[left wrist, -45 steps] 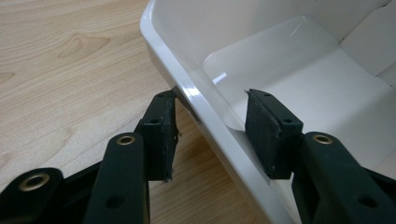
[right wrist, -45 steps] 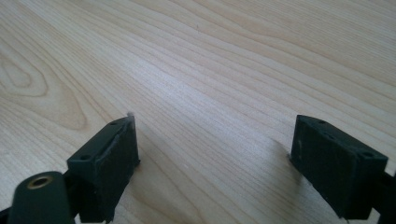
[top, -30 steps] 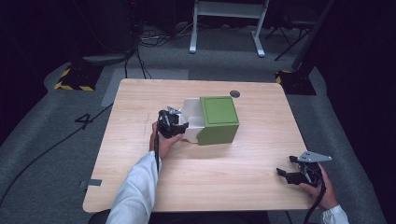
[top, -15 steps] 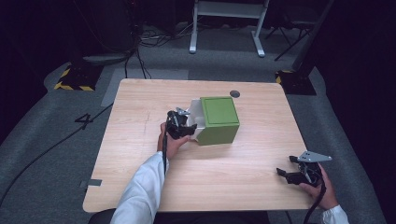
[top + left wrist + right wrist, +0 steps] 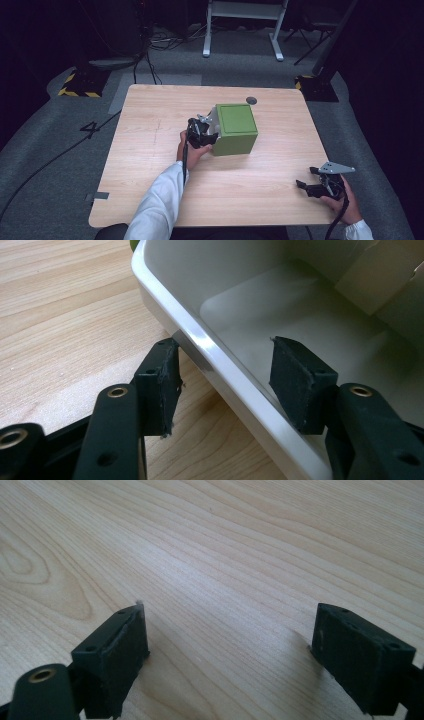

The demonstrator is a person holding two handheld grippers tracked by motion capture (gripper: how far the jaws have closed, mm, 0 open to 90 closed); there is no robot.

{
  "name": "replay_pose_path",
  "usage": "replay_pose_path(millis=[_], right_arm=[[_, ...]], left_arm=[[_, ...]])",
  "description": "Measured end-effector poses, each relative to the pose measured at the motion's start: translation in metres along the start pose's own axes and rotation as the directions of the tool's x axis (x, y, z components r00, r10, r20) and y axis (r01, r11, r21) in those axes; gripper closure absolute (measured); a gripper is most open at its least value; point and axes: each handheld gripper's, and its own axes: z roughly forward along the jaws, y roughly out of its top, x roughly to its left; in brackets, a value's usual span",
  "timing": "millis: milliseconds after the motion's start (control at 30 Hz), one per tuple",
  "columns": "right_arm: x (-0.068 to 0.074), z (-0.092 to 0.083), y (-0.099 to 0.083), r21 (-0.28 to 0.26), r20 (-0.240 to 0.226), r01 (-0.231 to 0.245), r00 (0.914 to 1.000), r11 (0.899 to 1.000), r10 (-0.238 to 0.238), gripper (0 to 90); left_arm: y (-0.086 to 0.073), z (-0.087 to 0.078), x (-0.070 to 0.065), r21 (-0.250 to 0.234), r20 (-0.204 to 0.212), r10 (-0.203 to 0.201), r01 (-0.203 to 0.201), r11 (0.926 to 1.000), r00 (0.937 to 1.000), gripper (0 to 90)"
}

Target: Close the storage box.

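Two hand-held grippers work over a pale rectangular wooden table [image 5: 150,175]. Left of centre, the left gripper [image 5: 204,136] is held by the person's left hand [image 5: 192,150], whose white sleeve [image 5: 157,207] enters from the near edge. One second ago this gripper lay further left, apart from the green face of the box; half a second ago it had closed part of that gap; now it sits against the left side of the green cube-shaped box with a white open side [image 5: 234,129]. In the left gripper view its jaws stand moderately wide and straddle the white glossy rim [image 5: 220,365] of the box: one pad [image 5: 160,385] is outside over the table, the other pad [image 5: 300,385] is inside the white cavity. Neither pad is seen touching the rim. The box stands at the table's centre, slightly toward the far side, and has kept its place across the three moments. A small dark round disc [image 5: 251,100] lies just beyond it near the far edge. At the near right corner, the right gripper [image 5: 312,186], topped by its grey three-cornered plate [image 5: 336,168], rests in the right hand [image 5: 345,200], unchanged in position. In the right gripper view its jaws are wide apart over bare wood, holding nothing.
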Motion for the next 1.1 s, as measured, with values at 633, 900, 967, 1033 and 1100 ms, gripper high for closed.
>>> replay_pose_path(millis=[633,900,967,1033,1100], right_arm=[[0.0,0.0,0.0,0.0,0.002,0.002,1.0,1.0,-0.002,14.8],[0.0,0.0,0.0,0.0,-0.001,-0.001,1.0,1.0,0.001,14.9],[0.0,0.0,0.0,0.0,-0.002,-0.001,1.0,1.0,0.001,14.9],[0.0,0.0,0.0,0.0,0.0,0.0,1.0,1.0,0.0,14.9],[0.0,0.0,0.0,-0.001,0.0,0.0,1.0,1.0,0.0,14.9]], left_arm=[[0.008,-0.017,0.003,0.011,-0.015,0.084,-0.084,0.9964,0.9963,37.3],[0.01,-0.03,0.004,0.011,-0.02,0.134,-0.134,0.9909,0.9907,36.7],[0.01,-0.033,0.005,0.01,-0.02,0.137,-0.137,0.9905,0.9903,36.1],[0.011,-0.037,0.006,0.009,-0.024,0.147,-0.147,0.9891,0.9888,35.1],[0.011,-0.042,0.007,-0.001,-0.031,0.155,-0.155,0.9879,0.9874,33.8]])
